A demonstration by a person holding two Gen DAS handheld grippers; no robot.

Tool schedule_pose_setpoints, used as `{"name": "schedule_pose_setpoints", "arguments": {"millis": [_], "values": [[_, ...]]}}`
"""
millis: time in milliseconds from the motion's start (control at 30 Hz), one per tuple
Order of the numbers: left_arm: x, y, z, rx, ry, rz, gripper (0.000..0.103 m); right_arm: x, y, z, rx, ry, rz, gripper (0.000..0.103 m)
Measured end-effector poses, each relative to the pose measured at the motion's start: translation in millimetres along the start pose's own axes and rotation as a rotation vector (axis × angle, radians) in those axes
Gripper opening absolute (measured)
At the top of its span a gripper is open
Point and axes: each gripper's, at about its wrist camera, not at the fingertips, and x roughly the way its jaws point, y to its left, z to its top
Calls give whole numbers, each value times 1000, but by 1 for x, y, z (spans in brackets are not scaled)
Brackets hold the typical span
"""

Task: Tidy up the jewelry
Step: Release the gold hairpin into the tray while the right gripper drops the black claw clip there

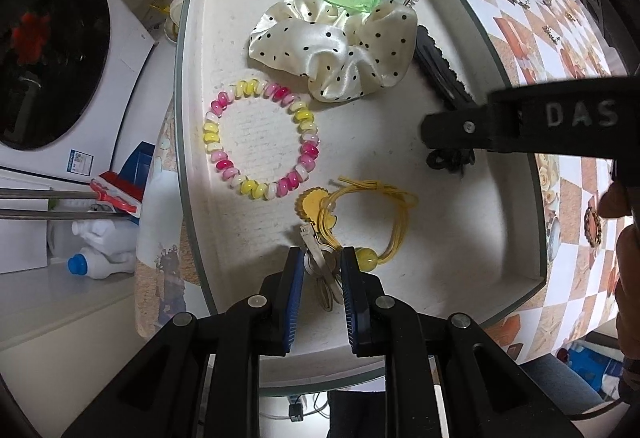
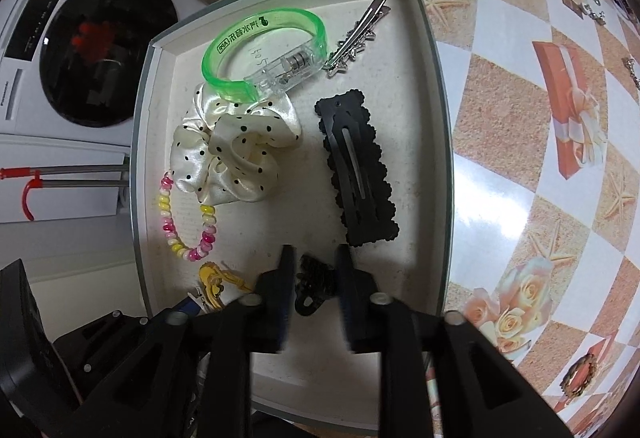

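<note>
Inside the tray (image 1: 192,86), left gripper (image 1: 320,262) jaws pinch a light, stiff metal clip (image 1: 320,270) mid-length, while right gripper (image 2: 312,278) jaws stand apart around a small, brittle black clip (image 2: 314,288).

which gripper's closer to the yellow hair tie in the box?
Left. The left gripper sits right at the yellow hair tie, its jaws closed on a silver clip beside the tie's bead. The right gripper is off to the side, over a small black clip.

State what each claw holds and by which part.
Left claw: the silver metal hair clip, pinched mid-length. Right claw: nothing; the small black hair claw clip lies loose between its jaws.
</note>
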Motion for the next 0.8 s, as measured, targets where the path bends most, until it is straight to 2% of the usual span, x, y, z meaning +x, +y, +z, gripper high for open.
{"name": "schedule_pose_setpoints", "arguments": {"millis": [33, 200, 400, 467, 500, 567, 800], "values": [[0, -1, 0, 2, 1, 5, 24, 0, 0, 1, 2, 0, 3, 51], [-5, -4, 1, 7, 2, 32, 24, -11, 1, 3, 4, -18, 32, 56], [-14, -4, 2, 22, -10, 49, 25, -37, -2, 3, 2, -70, 81, 68], [-18, -2, 3, 22, -15, 54, 63, -47, -5, 0, 0, -91, 86, 72], [-21, -2, 3, 20, -25, 65, 98, -53, -7, -1, -2, -103, 87, 73], [-31, -3, 2, 19, -72, 90, 102, -63, -10, -5, -4, -121, 85, 77], [-45, -19, 9, 71, -83, 103, 103, -93, -41, -30, 19, -185, 29, 82]]}}
